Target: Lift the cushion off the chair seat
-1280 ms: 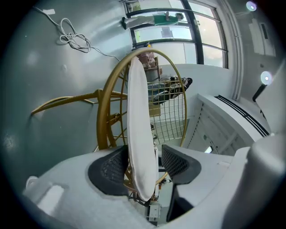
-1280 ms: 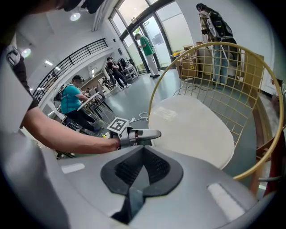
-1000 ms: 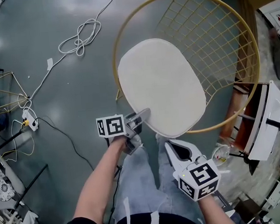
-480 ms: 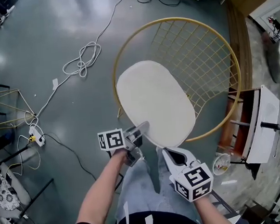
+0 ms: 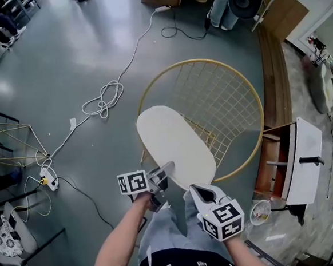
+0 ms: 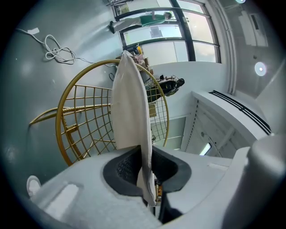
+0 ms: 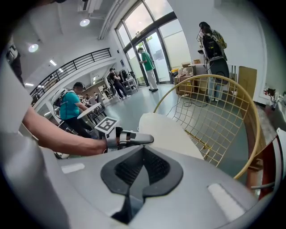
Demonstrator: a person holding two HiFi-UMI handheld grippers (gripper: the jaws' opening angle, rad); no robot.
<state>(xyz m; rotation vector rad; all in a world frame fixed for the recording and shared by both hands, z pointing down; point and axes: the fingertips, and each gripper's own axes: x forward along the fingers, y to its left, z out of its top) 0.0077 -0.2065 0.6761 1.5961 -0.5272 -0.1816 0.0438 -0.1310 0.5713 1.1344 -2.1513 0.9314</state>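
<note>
The white oval cushion [image 5: 173,143] hangs tilted above the round gold wire chair [image 5: 227,104], its near edge raised. My left gripper [image 5: 166,171] is shut on that near edge. In the left gripper view the cushion [image 6: 129,98] runs edge-on between the dark pads [image 6: 125,167], with the chair [image 6: 82,112] behind it. My right gripper [image 5: 197,191] hovers just right of the cushion's near end, its jaws together with nothing between them. The right gripper view shows its own closed tips [image 7: 143,150], the left gripper [image 7: 134,139] and the cushion [image 7: 170,132].
A coiled white cable [image 5: 103,100] and a power strip [image 5: 48,178] lie on the grey floor to the left. A white cabinet [image 5: 306,158] stands right of the chair. Gold wire legs [image 5: 12,141] are at far left. People [image 7: 71,107] stand in the background.
Both grippers have risen. The cushion's near edge has come up with the left gripper, so the cushion now tilts clear of the seat. The right gripper stays empty.
</note>
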